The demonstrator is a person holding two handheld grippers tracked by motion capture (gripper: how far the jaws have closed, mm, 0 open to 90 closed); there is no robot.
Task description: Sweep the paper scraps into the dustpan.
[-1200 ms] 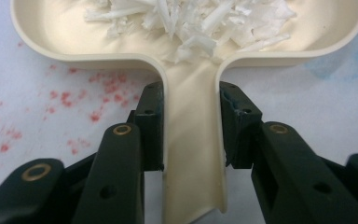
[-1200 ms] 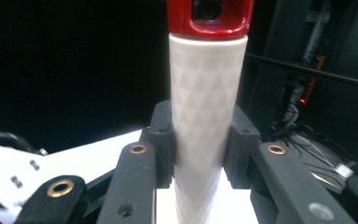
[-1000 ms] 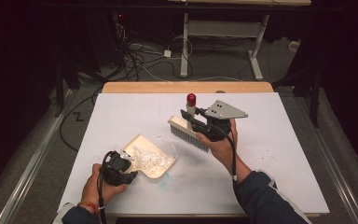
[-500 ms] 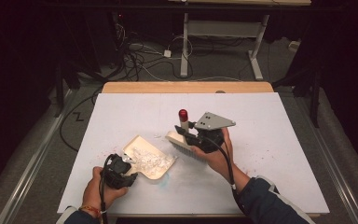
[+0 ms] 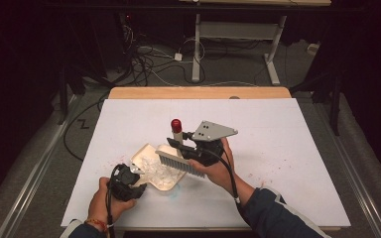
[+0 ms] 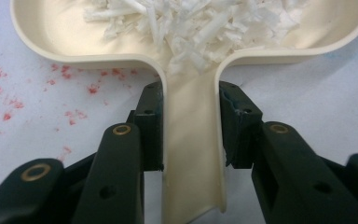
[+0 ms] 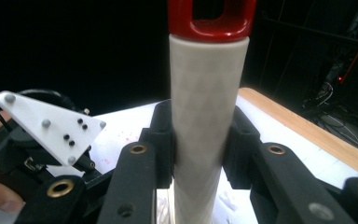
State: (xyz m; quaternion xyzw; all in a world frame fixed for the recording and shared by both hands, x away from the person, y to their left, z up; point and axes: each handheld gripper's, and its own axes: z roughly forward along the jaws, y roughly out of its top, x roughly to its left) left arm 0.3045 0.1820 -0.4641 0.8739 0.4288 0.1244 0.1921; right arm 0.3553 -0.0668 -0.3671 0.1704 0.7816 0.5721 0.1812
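Many white shreds point(image 6: 200, 23), cream dustpan point(image 6: 191, 140)

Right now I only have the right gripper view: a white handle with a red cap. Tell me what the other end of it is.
Observer: A brush; its bristles hang over the cream dustpan.
Operator: Report the pan's contents.
Observer: White shreds piled toward the handle side.
Operator: Confirm the pan is held.
Observer: Yes, the left gripper has its jaws clamped on both sides of the pan's handle.
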